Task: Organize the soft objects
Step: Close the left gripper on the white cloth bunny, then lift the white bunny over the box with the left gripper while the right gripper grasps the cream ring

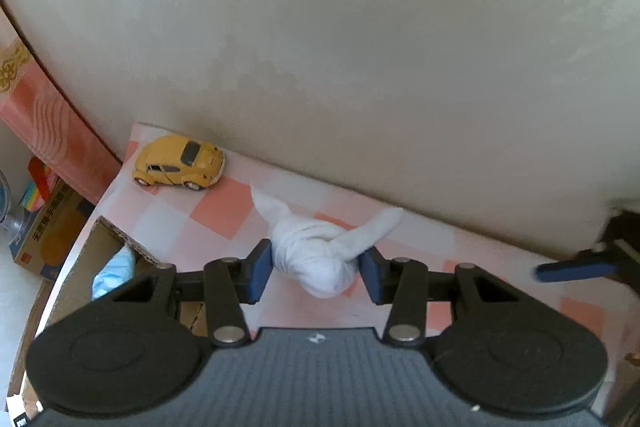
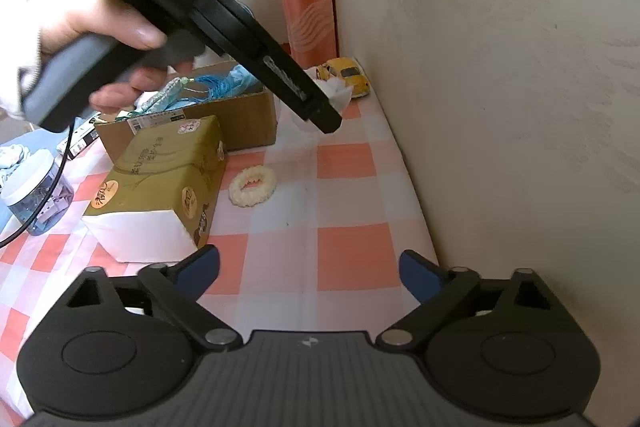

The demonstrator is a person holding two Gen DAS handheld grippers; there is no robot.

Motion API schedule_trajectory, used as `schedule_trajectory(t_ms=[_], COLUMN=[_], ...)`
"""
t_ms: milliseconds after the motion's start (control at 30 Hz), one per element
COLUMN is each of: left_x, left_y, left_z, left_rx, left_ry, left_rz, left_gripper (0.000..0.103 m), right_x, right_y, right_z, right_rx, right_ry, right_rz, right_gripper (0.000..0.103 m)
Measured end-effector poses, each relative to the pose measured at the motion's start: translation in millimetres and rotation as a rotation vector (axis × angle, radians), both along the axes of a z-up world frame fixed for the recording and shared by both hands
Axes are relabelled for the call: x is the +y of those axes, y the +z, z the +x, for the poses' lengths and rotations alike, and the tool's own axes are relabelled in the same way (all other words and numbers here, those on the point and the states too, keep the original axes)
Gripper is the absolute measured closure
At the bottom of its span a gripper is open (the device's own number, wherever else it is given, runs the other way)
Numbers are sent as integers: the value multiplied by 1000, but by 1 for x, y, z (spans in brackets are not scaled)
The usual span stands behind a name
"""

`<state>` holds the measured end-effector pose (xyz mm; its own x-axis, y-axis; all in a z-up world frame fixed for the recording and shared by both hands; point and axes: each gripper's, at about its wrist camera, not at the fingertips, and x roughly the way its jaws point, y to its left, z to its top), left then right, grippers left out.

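Note:
A white rolled sock bundle (image 1: pixel 316 263) sits between the blue pads of my left gripper (image 1: pixel 316 277), which is shut on it above the checked tablecloth (image 1: pixel 216 211). Two loose ends of the sock stick out toward the wall. In the right wrist view a hand holds the left gripper (image 2: pixel 320 107) near the wall corner, and a bit of the white sock (image 2: pixel 338 91) shows behind it. My right gripper (image 2: pixel 310 267) stands open over the cloth with nothing between its fingers. A cream fluffy scrunchie (image 2: pixel 252 187) lies ahead of it. An open cardboard box (image 2: pixel 248 115) holds blue soft items (image 2: pixel 224 83).
A yellow toy car (image 1: pixel 180 167) is parked in the corner by the wall. An olive tissue pack (image 2: pixel 160 179) lies in front of the box, and a clear jar with a white lid (image 2: pixel 36 187) stands at the left. A pink roll (image 2: pixel 308 7) leans in the corner.

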<state>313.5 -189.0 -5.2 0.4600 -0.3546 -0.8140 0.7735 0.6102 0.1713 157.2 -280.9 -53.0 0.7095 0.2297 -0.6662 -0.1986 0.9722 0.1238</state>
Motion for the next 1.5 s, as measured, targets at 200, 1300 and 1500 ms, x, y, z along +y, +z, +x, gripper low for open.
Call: schedule_trajectory(t_ms=[200, 1300, 1500], left_x=[18, 118, 118], left_y=[20, 33, 33], left_z=[-25, -35, -37], left_rx=[-17, -20, -24], left_ry=[-10, 95, 88], left_rz=[-59, -161, -167], left_gripper=[57, 57, 57], right_x=[2, 51, 39], right_y=[-2, -22, -20], right_z=[6, 112, 103], right_rx=[9, 35, 24], right_ry=[-3, 112, 47], right_rz=[-13, -170, -222], right_gripper=[17, 32, 32])
